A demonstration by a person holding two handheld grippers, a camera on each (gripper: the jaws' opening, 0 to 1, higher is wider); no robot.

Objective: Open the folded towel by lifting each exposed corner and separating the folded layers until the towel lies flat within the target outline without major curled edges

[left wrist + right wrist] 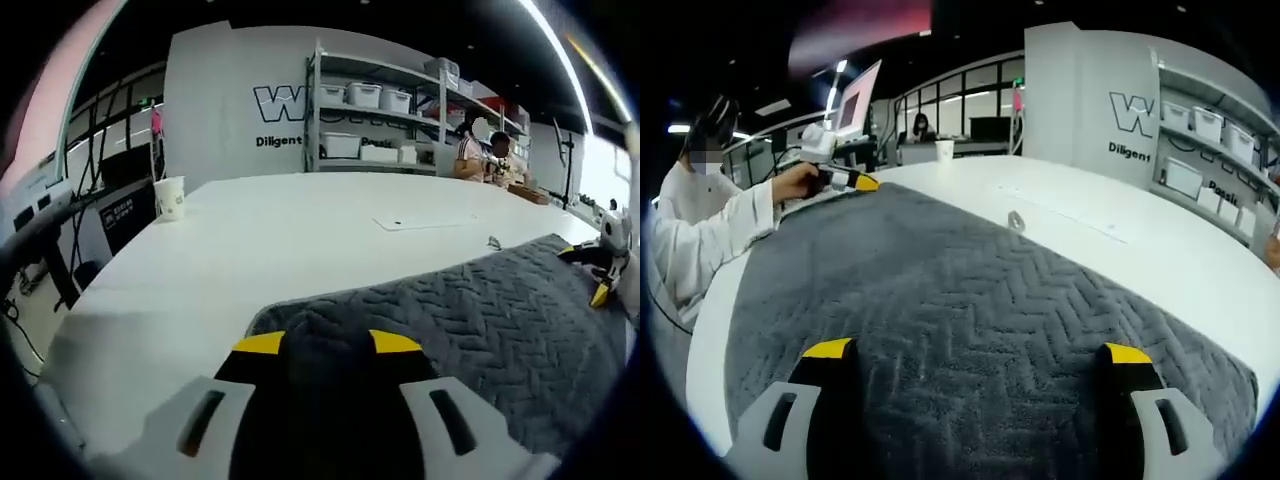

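A dark grey herringbone towel (pixel 960 300) lies spread over the white table (pixel 1160 250). In the left gripper view its near edge (pixel 330 345) bunches up between the yellow-tipped jaws of my left gripper (pixel 327 343), which is shut on it. The same gripper (pixel 862 183) sits at the towel's far edge in the right gripper view, held by a hand. My right gripper (pixel 978 352) hovers low over the towel with its jaws wide apart and nothing between them. It also appears as the right gripper (pixel 590 272) at the towel's far corner.
A paper cup (pixel 169 197) stands near the table's left edge. A thin flat sheet (pixel 425 221) and a small metal piece (pixel 494 243) lie on the bare table beyond the towel. Shelves with white bins (pixel 370 120) stand behind. A white-sleeved person (pixel 710 230) is beside the table.
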